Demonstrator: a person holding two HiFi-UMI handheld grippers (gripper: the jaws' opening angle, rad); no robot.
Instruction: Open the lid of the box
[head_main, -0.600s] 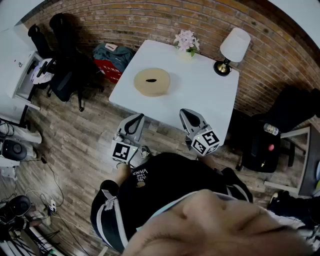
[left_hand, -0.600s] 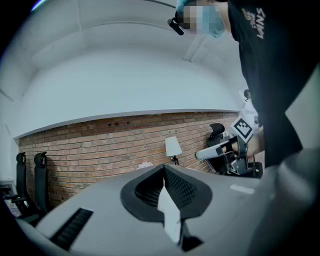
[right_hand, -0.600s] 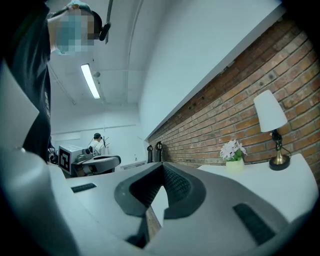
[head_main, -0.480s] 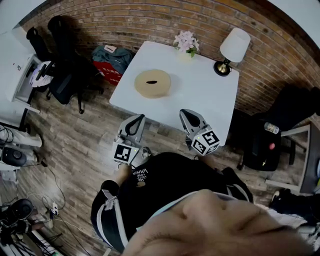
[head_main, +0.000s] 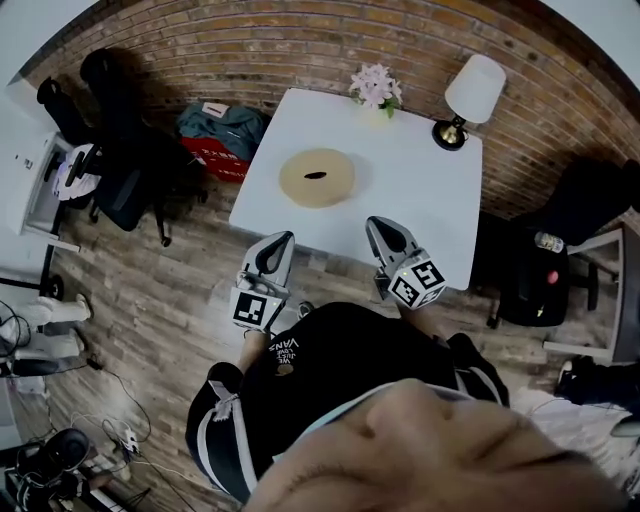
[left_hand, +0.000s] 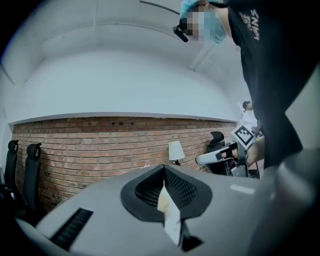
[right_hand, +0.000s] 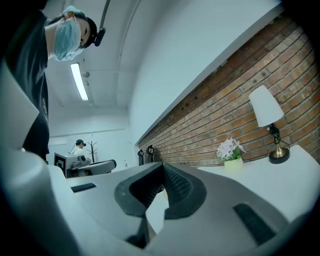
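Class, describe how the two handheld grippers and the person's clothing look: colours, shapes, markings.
Both the left gripper and right gripper have light grey tapered shells with black ribbed pads. Each carries a cube of black-and-white square markers. The person wears a black top with white lettering.

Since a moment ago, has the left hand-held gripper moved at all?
Yes, slightly. The left hand-held gripper now has its tip closer to the near edge of the white table than before, so it has crept forward toward the table.

Tan box (head_main: 318, 186), white table (head_main: 412, 200)
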